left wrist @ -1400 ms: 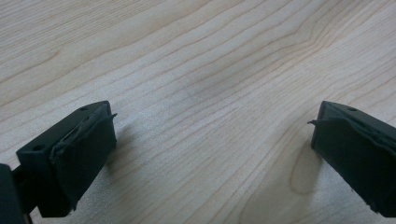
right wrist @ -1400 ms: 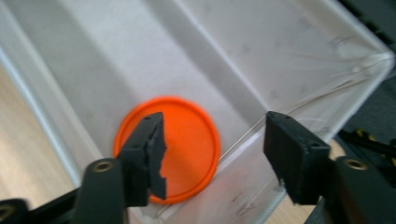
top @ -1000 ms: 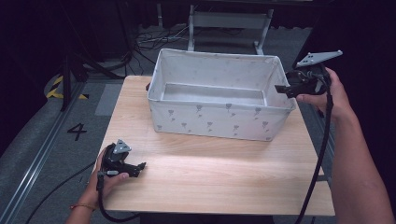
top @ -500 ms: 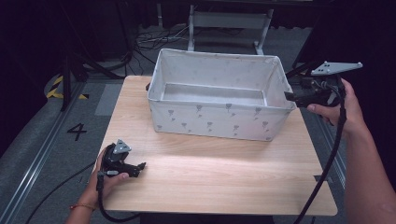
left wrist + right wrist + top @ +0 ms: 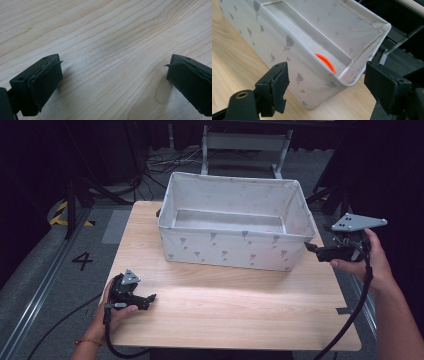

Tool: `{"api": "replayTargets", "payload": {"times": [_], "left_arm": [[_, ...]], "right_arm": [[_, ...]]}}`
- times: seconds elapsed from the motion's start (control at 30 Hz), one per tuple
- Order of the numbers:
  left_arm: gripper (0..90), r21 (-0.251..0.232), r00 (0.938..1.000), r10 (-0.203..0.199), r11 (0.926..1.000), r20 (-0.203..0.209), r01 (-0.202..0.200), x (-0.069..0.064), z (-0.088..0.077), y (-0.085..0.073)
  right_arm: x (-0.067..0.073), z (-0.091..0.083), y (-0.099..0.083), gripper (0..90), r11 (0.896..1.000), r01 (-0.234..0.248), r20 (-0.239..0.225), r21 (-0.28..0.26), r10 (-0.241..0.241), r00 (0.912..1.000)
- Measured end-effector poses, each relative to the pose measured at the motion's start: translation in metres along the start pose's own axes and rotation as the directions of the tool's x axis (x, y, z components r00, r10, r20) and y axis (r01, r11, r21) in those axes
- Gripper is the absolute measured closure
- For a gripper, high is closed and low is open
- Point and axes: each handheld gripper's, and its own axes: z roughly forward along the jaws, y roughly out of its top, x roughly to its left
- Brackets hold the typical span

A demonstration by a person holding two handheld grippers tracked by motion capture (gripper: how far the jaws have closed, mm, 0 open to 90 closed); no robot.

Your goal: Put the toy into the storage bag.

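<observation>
A white fabric bin point(image 5: 225, 247) with grey tree prints stands at the back of the wooden table point(image 5: 225, 310). My right gripper point(image 5: 311, 248) hangs just off the bin's near right corner, pointing left at it, jaws open. In the right gripper view point(image 5: 325, 85) that corner of the bin point(image 5: 274, 42) lies beyond the open jaws, untouched. An orange round thing point(image 5: 324, 61) lies inside the bin against the wall. At the table's near left, my left gripper point(image 5: 150, 299) rests on the table, and its view point(image 5: 112, 80) has the jaws wide open over bare wood point(image 5: 100, 30).
A metal frame point(image 5: 245, 142) stands behind the table with cables on the floor around it. A floor mark "4" point(image 5: 82, 261) and yellow-black tape point(image 5: 60, 215) lie to the left. My right hand is beyond the table's right edge.
My right gripper has moved down and toward the table's near side, from the bin's right rim to beside its near right corner. The left gripper has stayed put.
</observation>
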Motion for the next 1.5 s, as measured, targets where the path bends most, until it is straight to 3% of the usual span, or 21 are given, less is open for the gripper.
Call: {"api": "replayTargets", "payload": {"times": [0.27,0.57,0.67,0.93,1.27,1.5], "left_arm": [[0.5,0.000,1.0000,0.003,1.0000,-0.005,-0.003,0.000,0.000,0.000],[0.5,0.000,1.0000,-0.005,1.0000,-0.003,0.005,-0.001,-0.001,-0.001],[0.5,-0.001,1.0000,-0.007,1.0000,-0.004,0.007,-0.001,-0.001,-0.001],[0.5,-0.002,0.9999,-0.008,1.0000,-0.007,0.008,-0.001,-0.001,-0.001],[0.5,-0.002,0.9999,-0.009,1.0000,-0.007,0.009,-0.001,-0.001,-0.001],[0.5,-0.002,0.9999,-0.009,1.0000,-0.007,0.009,-0.001,-0.001,-0.001]], "right_arm": [[0.019,-0.004,-0.025,20.6,0.999,0.040,0.040,-0.016,-0.039,0.9984],[0.028,0.004,-0.051,20.6,0.999,0.044,0.029,0.012,-0.044,0.9986],[0.031,0.010,-0.065,20.7,1.000,0.016,0.001,0.020,-0.016,0.9999],[0.034,0.022,-0.092,21.9,0.999,-0.039,-0.006,0.018,0.039,0.9992],[0.040,0.037,-0.121,21.9,0.996,-0.033,0.006,0.082,0.033,0.9994],[0.046,0.044,-0.145,21.0,0.993,-0.036,-0.021,0.116,0.039,0.9990]]}}
